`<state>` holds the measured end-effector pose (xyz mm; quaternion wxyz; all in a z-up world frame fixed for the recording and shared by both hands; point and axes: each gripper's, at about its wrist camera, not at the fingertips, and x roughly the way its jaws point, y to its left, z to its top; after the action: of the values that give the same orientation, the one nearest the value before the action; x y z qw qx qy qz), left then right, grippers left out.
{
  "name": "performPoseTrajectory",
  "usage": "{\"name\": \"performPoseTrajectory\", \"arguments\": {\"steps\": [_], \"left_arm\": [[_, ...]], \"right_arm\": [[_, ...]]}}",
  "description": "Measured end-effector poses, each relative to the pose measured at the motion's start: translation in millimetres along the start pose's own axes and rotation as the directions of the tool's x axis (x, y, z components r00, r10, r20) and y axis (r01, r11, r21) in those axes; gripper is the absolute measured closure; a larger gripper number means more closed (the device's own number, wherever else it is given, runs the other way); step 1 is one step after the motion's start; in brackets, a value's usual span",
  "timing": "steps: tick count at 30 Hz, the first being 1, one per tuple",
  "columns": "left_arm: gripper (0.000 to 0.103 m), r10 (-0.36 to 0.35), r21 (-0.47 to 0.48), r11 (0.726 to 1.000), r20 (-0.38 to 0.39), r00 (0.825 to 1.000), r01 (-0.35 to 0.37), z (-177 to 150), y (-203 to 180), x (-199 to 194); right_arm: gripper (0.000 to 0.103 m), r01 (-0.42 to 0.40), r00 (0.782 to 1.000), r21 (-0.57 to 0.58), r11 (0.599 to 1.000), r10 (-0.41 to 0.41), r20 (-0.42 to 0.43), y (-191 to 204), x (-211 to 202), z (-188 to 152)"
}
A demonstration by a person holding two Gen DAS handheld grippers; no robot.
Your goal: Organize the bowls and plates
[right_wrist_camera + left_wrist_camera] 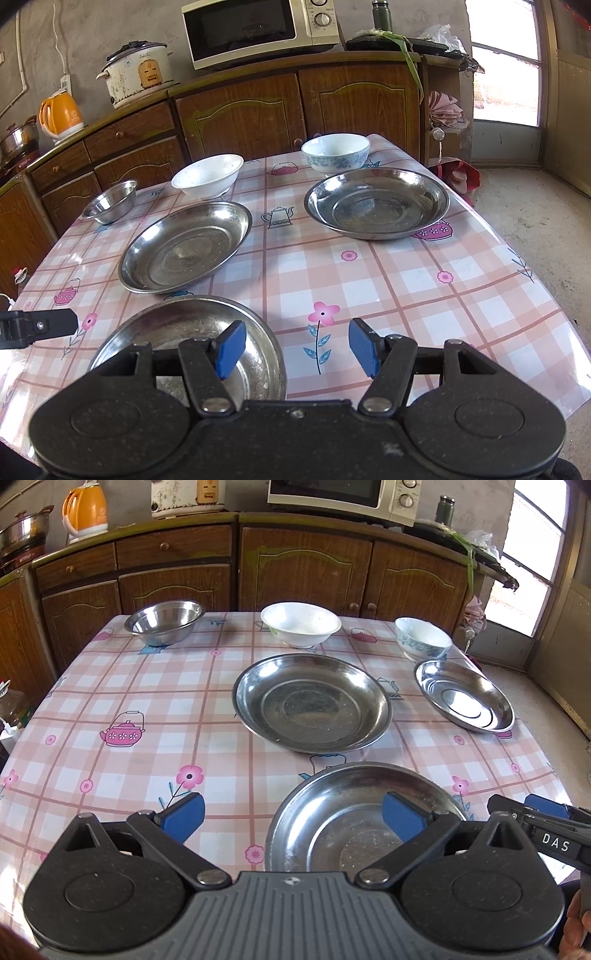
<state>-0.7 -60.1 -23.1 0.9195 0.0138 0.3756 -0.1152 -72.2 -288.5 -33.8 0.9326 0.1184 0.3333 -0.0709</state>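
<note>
A: Plates and bowls, left to right on the counter (122, 686): steel bowl (164, 622), white bowl (300, 624), patterned bowl (423, 638) along the far edge; middle plate (312, 703) and right plate (463, 696) in front of them; near plate (354, 819) closest.

B: Left tongs (293, 818) open, empty, one pad over the near plate. Right tongs (297, 347) open, empty.

A: View differences?

B: Only the left view shows a hand (576, 926). The right view shows the rice cooker (138, 74) whole.

A: Surroundings?

B: Orange kettle (85, 511), microwave (260, 31), wooden cabinets (306, 572) behind. Tongs hide the near plate's front rim.
</note>
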Motion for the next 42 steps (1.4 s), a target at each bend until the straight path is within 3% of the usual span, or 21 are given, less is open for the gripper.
{"name": "performPoseTrajectory", "arguments": {"steps": [12,15,33,42], "left_arm": [[0.000,-0.027,0.041,0.999,0.026,0.999,0.026,16,-19,-3],[0.000,-0.033,0.056,0.998,0.036,0.999,0.031,21,-26,-5],[0.000,-0.057,0.118,0.992,0.090,0.994,0.047,56,-56,-5],[0.000,-0.058,0.135,0.990,0.095,0.994,0.045,69,-73,0]], "right_arm": [[0.029,0.010,0.999,0.010,1.000,-0.010,0.040,-11,-9,9],[0.022,0.013,0.999,0.015,1.000,-0.014,0.053,-16,-11,12],[0.022,0.082,0.985,0.063,0.995,-0.091,0.147,-63,-24,43],[0.022,0.084,0.981,0.045,0.995,-0.091,0.172,-76,-22,64]]}}
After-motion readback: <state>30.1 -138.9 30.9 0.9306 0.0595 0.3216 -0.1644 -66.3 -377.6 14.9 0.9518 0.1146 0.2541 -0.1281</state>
